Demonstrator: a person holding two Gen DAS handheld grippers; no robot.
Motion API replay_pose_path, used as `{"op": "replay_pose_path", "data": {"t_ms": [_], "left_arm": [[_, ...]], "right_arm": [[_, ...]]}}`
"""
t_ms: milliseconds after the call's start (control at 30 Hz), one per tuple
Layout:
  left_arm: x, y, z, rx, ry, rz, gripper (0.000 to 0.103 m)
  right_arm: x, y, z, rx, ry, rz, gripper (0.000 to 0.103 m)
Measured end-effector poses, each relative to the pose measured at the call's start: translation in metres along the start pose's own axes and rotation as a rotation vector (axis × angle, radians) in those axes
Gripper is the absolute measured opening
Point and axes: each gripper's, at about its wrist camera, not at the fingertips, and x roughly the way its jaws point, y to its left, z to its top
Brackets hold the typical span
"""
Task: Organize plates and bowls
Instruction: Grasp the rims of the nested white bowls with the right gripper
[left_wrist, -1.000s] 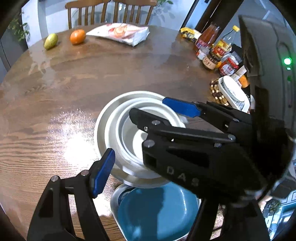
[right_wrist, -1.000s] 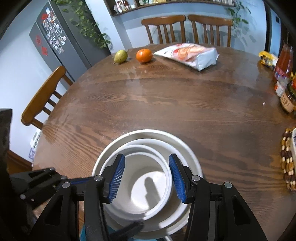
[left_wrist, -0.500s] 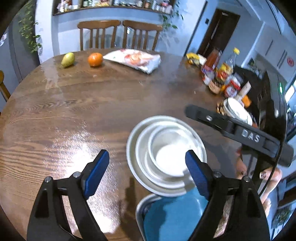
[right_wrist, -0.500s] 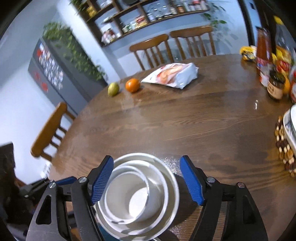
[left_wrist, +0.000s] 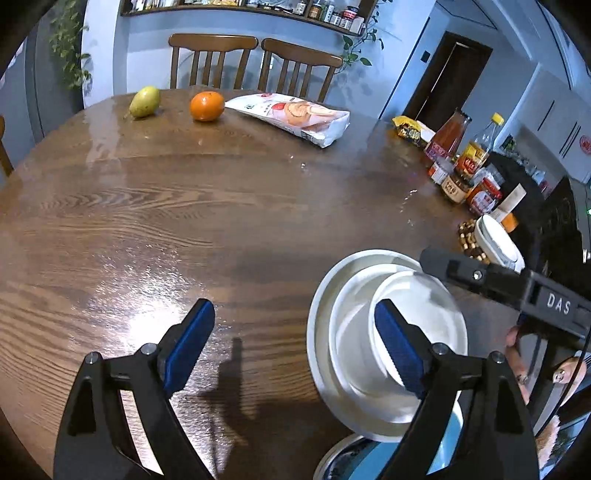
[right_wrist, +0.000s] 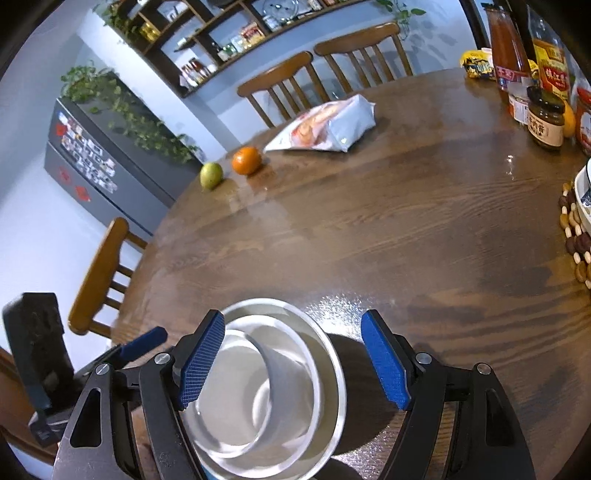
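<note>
A stack of white dishes (left_wrist: 417, 314) stands near the table's front edge: a small bowl inside a wider bowl on a broad plate. Just in front of it a blue plate (left_wrist: 347, 454) with a grey rim peeks out from under the stack. My left gripper (left_wrist: 291, 314) hovers left of the stack, its jaws opening over bare wood with nothing between them; its right pad overlaps the bowls in view. My right gripper (right_wrist: 291, 325) is open above the stack (right_wrist: 280, 387), its pads apart from the rims. Its black finger (left_wrist: 498, 288) crosses the left wrist view.
On the far side of the round wooden table (left_wrist: 221, 206) lie a pear (left_wrist: 144, 101), an orange (left_wrist: 207, 106) and a snack bag (left_wrist: 295, 118). Bottles and jars (left_wrist: 461, 162) crowd the right edge beside a white dish on a beaded trivet (left_wrist: 495, 240). Chairs stand behind.
Both grippers have opened wider and drawn back from the stack. The right pads, which were close around the small bowl, now stand well apart. The left gripper has shifted to the left.
</note>
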Motion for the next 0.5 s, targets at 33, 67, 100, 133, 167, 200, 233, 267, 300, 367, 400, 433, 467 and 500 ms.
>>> {"op": "replay_pose_path", "data": {"t_ms": [33, 67, 100, 133, 167, 200, 233, 267, 300, 367, 400, 433, 467, 500], "left_arm": [[0.0, 0.0, 0.0, -0.009, 0.002, -0.014, 0.088], [-0.001, 0.001, 0.0, -0.015, -0.001, -0.029, 0.088], [-0.002, 0.001, 0.0, -0.019, -0.003, -0.044, 0.088], [-0.002, 0.001, 0.0, -0.02, -0.002, -0.058, 0.088], [-0.002, -0.001, 0.0, -0.021, 0.0, -0.068, 0.089], [-0.002, -0.001, -0.001, -0.02, 0.007, -0.084, 0.089], [-0.001, -0.002, -0.001, -0.021, 0.014, -0.098, 0.09], [0.0, -0.003, -0.001, -0.023, 0.021, -0.11, 0.091], [0.002, -0.003, -0.002, -0.023, 0.026, -0.112, 0.091], [0.005, -0.005, -0.003, -0.021, 0.037, -0.095, 0.092], [0.006, -0.005, -0.004, -0.019, 0.045, -0.091, 0.092], [0.007, -0.005, -0.004, -0.019, 0.052, -0.094, 0.092], [0.008, -0.006, -0.005, -0.022, 0.061, -0.103, 0.092], [0.008, -0.006, -0.005, -0.024, 0.07, -0.112, 0.092]], "right_arm": [[0.0, 0.0, 0.0, -0.002, 0.004, 0.009, 0.077], [0.002, 0.001, 0.0, -0.006, 0.013, 0.02, 0.077], [0.002, 0.0, -0.001, -0.008, 0.016, 0.025, 0.077], [0.002, 0.001, -0.001, -0.012, 0.016, 0.024, 0.077], [0.002, 0.002, -0.002, -0.017, 0.014, 0.015, 0.077], [0.002, 0.001, -0.002, -0.02, 0.013, 0.01, 0.077], [0.002, 0.001, -0.002, -0.023, 0.009, 0.005, 0.078], [0.002, 0.001, -0.002, -0.022, 0.008, 0.005, 0.078], [0.004, 0.0, -0.003, -0.018, 0.015, 0.008, 0.078], [0.007, -0.001, -0.005, -0.006, 0.036, 0.003, 0.078], [0.009, -0.002, -0.006, -0.004, 0.048, -0.003, 0.078], [0.01, -0.003, -0.006, -0.002, 0.054, -0.008, 0.078], [0.012, -0.003, -0.007, 0.001, 0.059, -0.007, 0.078], [0.012, -0.004, -0.008, 0.003, 0.064, -0.001, 0.078]]}}
